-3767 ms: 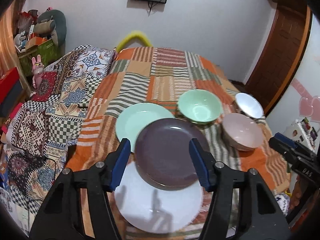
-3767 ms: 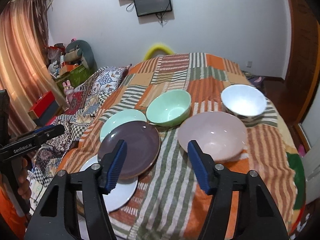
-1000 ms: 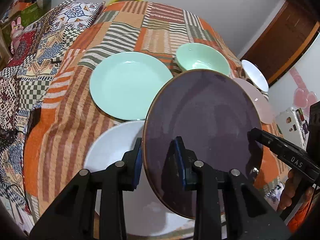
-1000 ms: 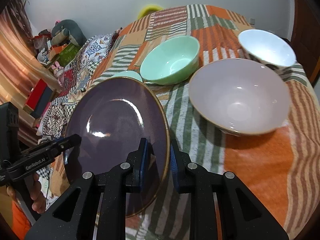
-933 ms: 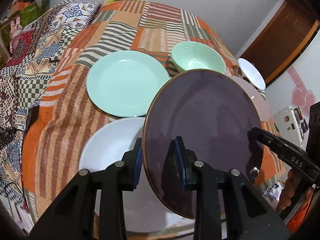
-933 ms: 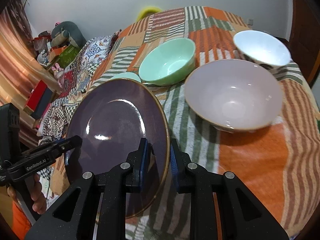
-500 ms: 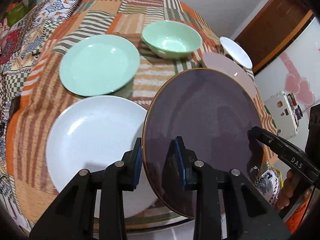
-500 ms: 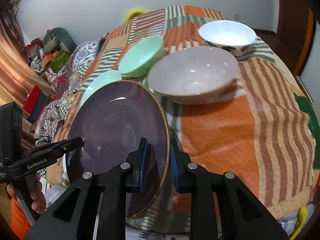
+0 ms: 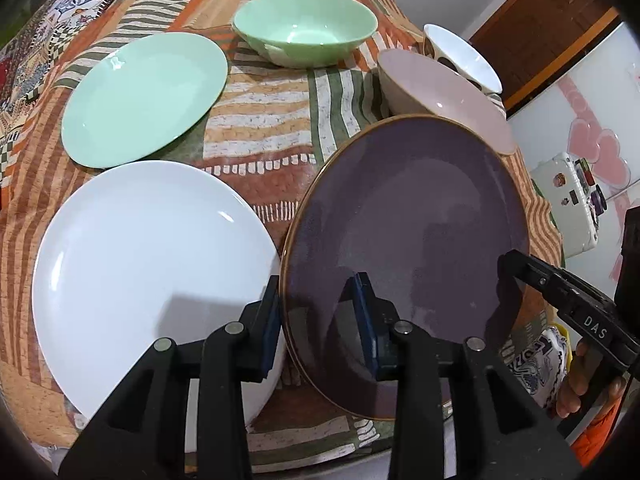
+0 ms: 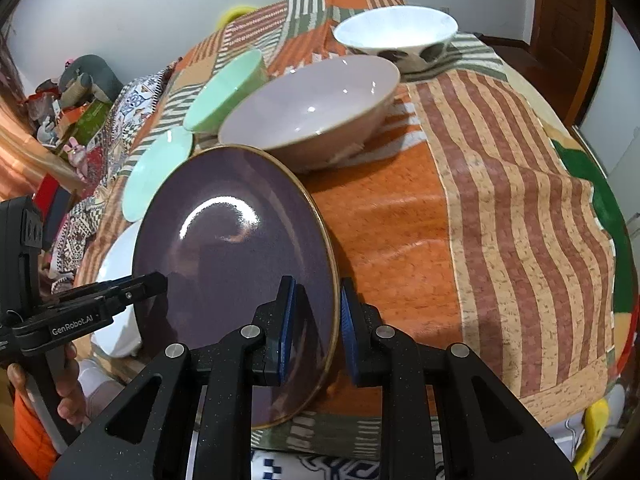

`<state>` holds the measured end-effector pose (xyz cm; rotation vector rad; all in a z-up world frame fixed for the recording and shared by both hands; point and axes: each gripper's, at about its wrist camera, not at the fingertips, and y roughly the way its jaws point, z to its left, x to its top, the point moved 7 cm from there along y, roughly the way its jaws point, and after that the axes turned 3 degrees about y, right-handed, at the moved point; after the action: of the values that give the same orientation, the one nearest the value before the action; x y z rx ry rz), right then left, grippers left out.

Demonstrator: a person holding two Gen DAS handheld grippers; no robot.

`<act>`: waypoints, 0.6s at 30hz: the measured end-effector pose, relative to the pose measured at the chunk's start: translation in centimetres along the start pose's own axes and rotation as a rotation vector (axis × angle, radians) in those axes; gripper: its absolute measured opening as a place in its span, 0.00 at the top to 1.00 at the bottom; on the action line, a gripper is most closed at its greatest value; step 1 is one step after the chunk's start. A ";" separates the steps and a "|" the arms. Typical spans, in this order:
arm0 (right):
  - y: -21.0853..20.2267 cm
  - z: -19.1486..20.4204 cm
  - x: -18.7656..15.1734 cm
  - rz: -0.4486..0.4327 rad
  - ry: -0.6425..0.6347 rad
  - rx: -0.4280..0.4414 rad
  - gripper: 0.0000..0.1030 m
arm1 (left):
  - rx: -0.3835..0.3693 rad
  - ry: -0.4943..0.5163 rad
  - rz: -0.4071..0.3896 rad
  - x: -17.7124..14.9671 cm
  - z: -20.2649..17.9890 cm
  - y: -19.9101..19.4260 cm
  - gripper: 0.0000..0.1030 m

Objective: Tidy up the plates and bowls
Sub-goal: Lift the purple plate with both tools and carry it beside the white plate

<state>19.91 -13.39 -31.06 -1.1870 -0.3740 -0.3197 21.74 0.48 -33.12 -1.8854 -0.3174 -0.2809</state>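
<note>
left wrist view: the purple plate (image 9: 404,248) is held tilted above the patchwork cloth (image 9: 256,120), its rim between the pads of both tools. the left gripper (image 9: 320,320) straddles the plate's edge at 7 o'clock; its jaws have just been opening a little, and a gap shows at the inner pad, so this grip is judged slack. the right gripper (image 10: 316,324) is clenched on the opposite edge of the same plate.

from the plate outward, the white plate (image 9: 152,276) lies flat just beside it at 9 o'clock, the green plate (image 9: 144,96) at 11 o'clock, the green bowl (image 9: 306,36) at 12 o'clock, the pink bowl (image 9: 444,96) at 1 o'clock with the white bowl (image 9: 464,60) touching it behind.

little is judged done: no 2 pieces are stacked, all 3 plates are apart and all 3 bowls stand singly. the purple plate is not yet set down; the nesting of plates and bowls is left.
</note>
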 end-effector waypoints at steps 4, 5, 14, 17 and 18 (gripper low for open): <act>-0.1 0.1 -0.1 -0.003 -0.014 -0.001 0.81 | 0.004 -0.001 -0.001 -0.1 0.2 0.0 0.66; -0.1 0.1 -0.1 -0.002 -0.017 -0.002 0.81 | 0.006 -0.002 -0.001 -0.3 0.3 -0.1 0.66; 1.1 0.0 -0.9 0.030 0.006 0.008 0.81 | 0.014 -0.035 0.038 -1.1 1.2 1.5 0.66; 1.1 -0.1 -0.7 0.029 0.016 0.010 0.81 | 0.017 -0.032 0.030 -0.7 0.8 1.7 0.66; 1.1 -0.3 -0.5 0.026 0.019 0.008 0.81 | 0.019 -0.030 0.027 -0.5 0.7 1.7 0.66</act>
<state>19.93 -13.27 -32.30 -1.1794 -0.3430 -0.3062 21.87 0.55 -35.07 -1.8750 -0.3133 -0.2311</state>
